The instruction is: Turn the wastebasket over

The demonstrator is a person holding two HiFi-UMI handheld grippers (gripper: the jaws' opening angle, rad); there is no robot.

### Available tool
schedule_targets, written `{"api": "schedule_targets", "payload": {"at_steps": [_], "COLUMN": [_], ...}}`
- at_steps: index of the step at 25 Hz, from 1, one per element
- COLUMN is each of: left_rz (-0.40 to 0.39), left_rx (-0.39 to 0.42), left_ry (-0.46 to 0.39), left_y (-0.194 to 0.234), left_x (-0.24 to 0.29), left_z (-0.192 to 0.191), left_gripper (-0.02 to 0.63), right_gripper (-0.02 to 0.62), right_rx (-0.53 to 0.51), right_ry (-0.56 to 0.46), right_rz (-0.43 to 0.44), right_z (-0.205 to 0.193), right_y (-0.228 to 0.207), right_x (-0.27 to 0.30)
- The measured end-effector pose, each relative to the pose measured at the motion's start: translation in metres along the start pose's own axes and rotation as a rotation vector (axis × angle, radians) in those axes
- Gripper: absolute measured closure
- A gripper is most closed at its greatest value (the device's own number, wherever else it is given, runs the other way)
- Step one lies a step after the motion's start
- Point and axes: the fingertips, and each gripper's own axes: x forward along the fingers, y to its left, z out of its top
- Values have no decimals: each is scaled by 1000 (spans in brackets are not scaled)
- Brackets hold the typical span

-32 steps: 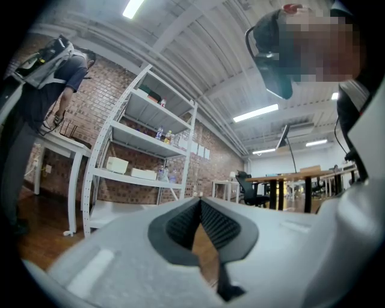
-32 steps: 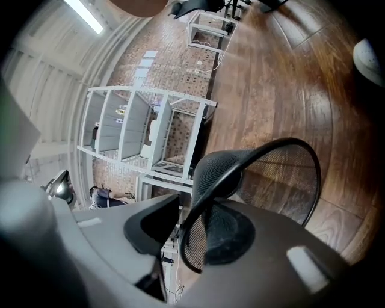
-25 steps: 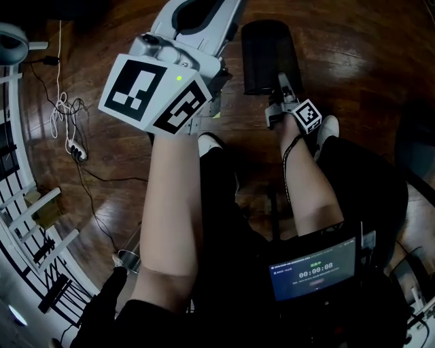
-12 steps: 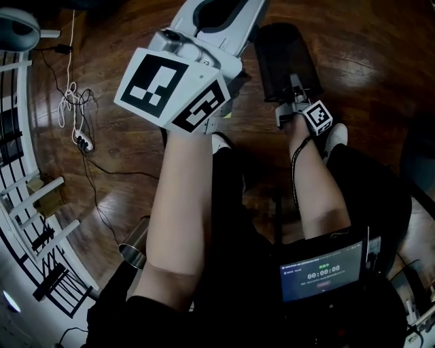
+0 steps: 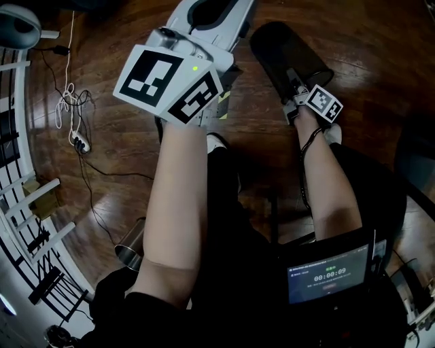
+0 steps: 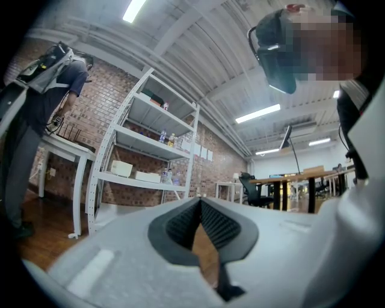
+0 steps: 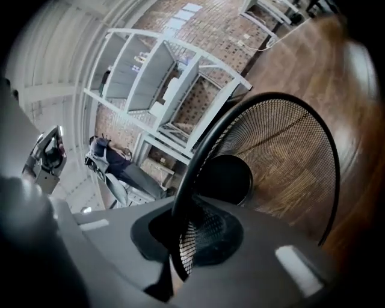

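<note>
Ahead on the wood floor (image 5: 367, 61): black wire-mesh wastebasket (image 5: 289, 54), tipped off upright, mouth toward the right gripper (image 5: 293, 80); can't tell if any part touches the floor.
Right claw: jaws have just been closing and now pinch the wastebasket's rim (image 7: 195, 144), with the mesh wall between the pads.
Left gripper (image 5: 207, 12): held level, well apart from the wastebasket; jaws stand a narrow gap apart with nothing in them.
Inside: right gripper view looks into the wastebasket, solid round base (image 7: 225, 179) at the far end, no rubbish seen.
Weight: looks light, probably a one-hand flip.
Stiffness: mesh wall likely thin and may flex or dent if squeezed; the rolled rim looks like the stiff part.
Slip: smooth round rim could pivot in the pads as the wastebasket swings; round body may roll once on its side.
Fragility: low, it looks like metal; scuffing the floor seems the bigger risk.
Where to hold: the rim, as now; the base edge is an option for the free claw.
Count, wastebaskets: one.
Count, grippers: two, one marker cube (image 5: 325, 103) on each.
Count, timer screen (image 5: 326, 275): one, low in the head view near the person's body.
Count, power strip (image 5: 78, 143): one, with cables, on the floor at left.
</note>
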Motion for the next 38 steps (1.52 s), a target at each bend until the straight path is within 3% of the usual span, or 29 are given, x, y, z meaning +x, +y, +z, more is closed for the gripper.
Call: {"api": "schedule_targets", "payload": {"at_steps": [5,8,16,20,22,28,36,38], "left_rz": [1,6,15,16,18,20,17,10], "left_rx": [8,7,1,0,-2,-4,-1,6], "left_ry": [-6,-7,-20,-23,-24,-29,-30,-35], "left_y": [-3,-3,2,1,1,3,1,1], "left_x": [-4,-7,-9,-10,-11,-13,-12,-11], "left_z": [3,2,6,8,8,9,10,9], "left_gripper": [606,606,606,606,606,606,606,606], "right_gripper": [583,583,578,575,575,575,563,526], "right_rx": [-192,-374,-1174,-1491,-1594,-1741,-1753,-1725], "right_ry": [178,338,891,1060,1135,1264,1232,1198], "right_rz": [-32,-46,-141,-92,-76,-31,-12,0], "right_z": [12,13,-30,-63,-79,-109,-106,-101], "right_y": [6,13,2,24,22,5,6,16], "right_x": [3,9,25,21,17,7,0,-1]}}
